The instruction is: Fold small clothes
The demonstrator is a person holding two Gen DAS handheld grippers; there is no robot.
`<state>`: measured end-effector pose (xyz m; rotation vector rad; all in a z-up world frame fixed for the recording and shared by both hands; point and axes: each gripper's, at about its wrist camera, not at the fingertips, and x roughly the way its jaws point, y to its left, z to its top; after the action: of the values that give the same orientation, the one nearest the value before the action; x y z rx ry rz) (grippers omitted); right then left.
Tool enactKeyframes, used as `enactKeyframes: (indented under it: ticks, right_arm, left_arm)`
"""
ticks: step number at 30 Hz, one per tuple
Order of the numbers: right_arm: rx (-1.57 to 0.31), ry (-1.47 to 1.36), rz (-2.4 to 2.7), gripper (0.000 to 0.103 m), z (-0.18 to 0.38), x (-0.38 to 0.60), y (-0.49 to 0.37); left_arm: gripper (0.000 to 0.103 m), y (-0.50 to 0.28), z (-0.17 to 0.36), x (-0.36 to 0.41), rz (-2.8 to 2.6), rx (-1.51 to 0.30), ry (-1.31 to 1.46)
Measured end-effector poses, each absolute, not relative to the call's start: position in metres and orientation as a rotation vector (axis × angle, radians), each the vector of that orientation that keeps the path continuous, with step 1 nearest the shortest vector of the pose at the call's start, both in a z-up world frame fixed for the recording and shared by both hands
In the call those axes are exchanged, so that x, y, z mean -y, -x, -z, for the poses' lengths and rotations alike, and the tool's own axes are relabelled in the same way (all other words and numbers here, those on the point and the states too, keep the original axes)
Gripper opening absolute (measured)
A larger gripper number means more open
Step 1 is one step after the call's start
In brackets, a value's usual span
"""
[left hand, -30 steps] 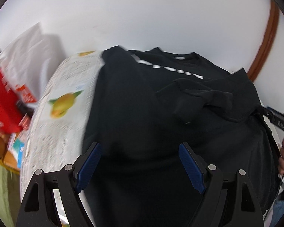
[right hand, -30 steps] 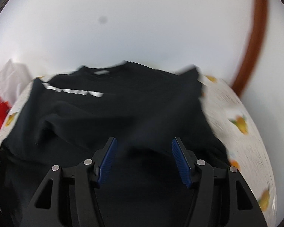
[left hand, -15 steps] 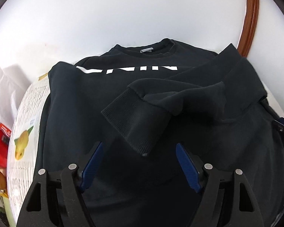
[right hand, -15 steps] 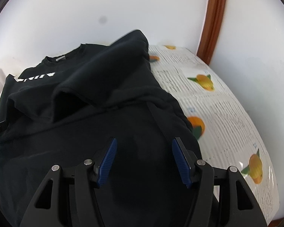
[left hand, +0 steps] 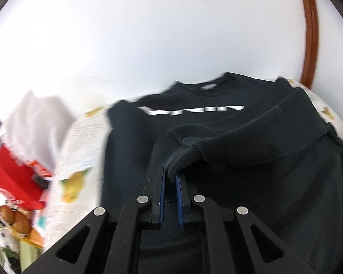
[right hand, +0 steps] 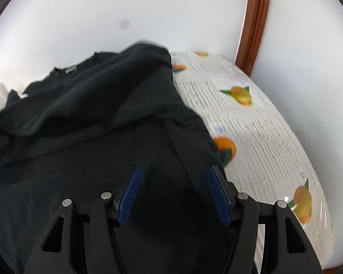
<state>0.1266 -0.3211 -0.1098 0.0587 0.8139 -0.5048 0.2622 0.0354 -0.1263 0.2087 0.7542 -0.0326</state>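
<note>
A black sweatshirt (left hand: 274, 182) with a white chest print lies face up on the table, collar toward the wall. One sleeve (left hand: 251, 134) is folded across the chest. My left gripper (left hand: 170, 178) is shut on the ribbed sleeve cuff (left hand: 183, 159) and holds it just above the body of the shirt. In the right wrist view the same sweatshirt (right hand: 91, 148) fills the left and middle. My right gripper (right hand: 173, 173) is open and empty, hovering over the shirt's lower right part near its side edge.
The table wears a white cloth with orange-fruit prints (right hand: 263, 137). At the left edge stand a red box (left hand: 13, 182), a white bag (left hand: 36, 118) and a basket of eggs (left hand: 13, 223). A white wall and a brown wooden frame (right hand: 253, 22) lie behind.
My left gripper has closed on the sleeve cuff, which it straddled open half a second ago, and has lifted it a little. My right gripper stays open and has shifted slightly right.
</note>
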Motion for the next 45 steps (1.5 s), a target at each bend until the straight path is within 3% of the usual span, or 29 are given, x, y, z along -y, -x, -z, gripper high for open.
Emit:
enactKeyframes:
  ticks: [5, 15, 27, 32, 45]
  right_arm:
    - [-0.763, -0.034, 0.47, 0.061, 0.089, 0.317, -0.152]
    - [-0.85, -0.033, 0.546, 0.063, 0.124, 0.355, -0.207]
    - [-0.809, -0.058, 0.544, 0.063, 0.106, 0.361, -0.135]
    - [-0.847, -0.077, 0.495, 0.063, 0.108, 0.359, -0.096]
    - [-0.907, -0.045, 0.461, 0.063, 0.148, 0.345, -0.019]
  left_arm:
    - [0.011, -0.258, 0.137, -0.061, 0.039, -0.813, -0.174]
    - [0.032, -0.256, 0.171, -0.077, -0.038, -0.96, -0.019]
    - [0.062, -0.222, 0.155, -0.085, -0.035, -0.922, 0.078]
    - [0.067, -0.194, 0.15, -0.085, -0.04, -0.912, 0.082]
    - [0.07, -0.131, 0.175, -0.096, -0.066, -0.971, 0.134]
